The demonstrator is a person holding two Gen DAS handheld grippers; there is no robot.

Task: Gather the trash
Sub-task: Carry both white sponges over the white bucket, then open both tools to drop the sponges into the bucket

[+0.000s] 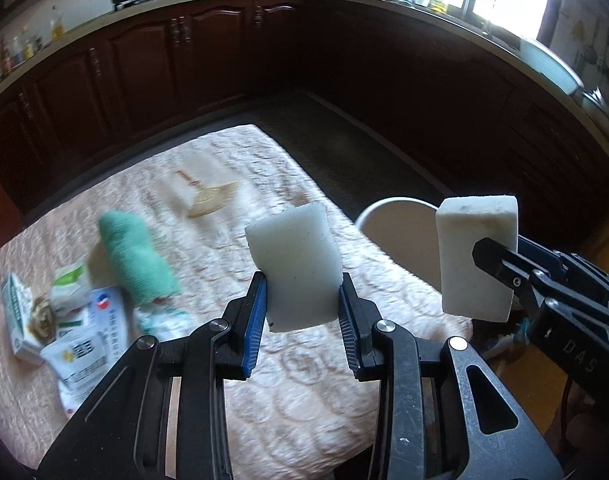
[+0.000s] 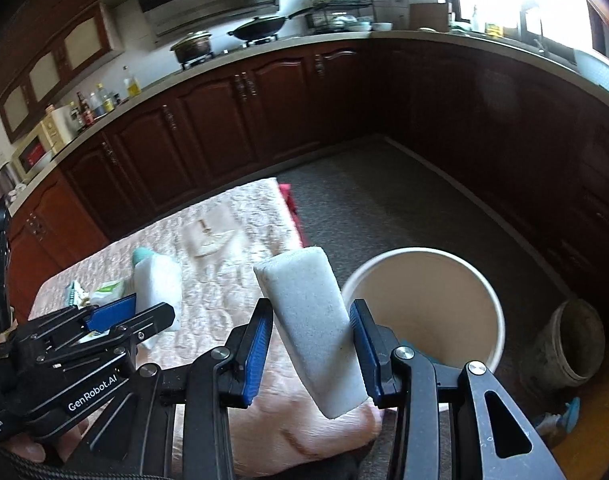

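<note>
My left gripper [image 1: 302,292] is shut on a white foam block [image 1: 294,264] and holds it above the table's right part. My right gripper [image 2: 310,344] is shut on a second white foam block [image 2: 310,328], tilted, just left of the white bin [image 2: 424,304]. The right gripper and its block [image 1: 478,256] also show in the left wrist view, in front of the bin [image 1: 396,224]. The left gripper's block [image 2: 158,288] shows in the right wrist view. Wrappers and small boxes [image 1: 68,320] lie at the table's left, beside a green cloth [image 1: 136,260].
The table has a pink quilted cover [image 1: 288,400]. A flat tan scrap [image 1: 210,200] lies near its far edge. A grey bucket [image 2: 564,344] stands on the floor right of the bin. Dark wood cabinets [image 2: 264,108] ring the room.
</note>
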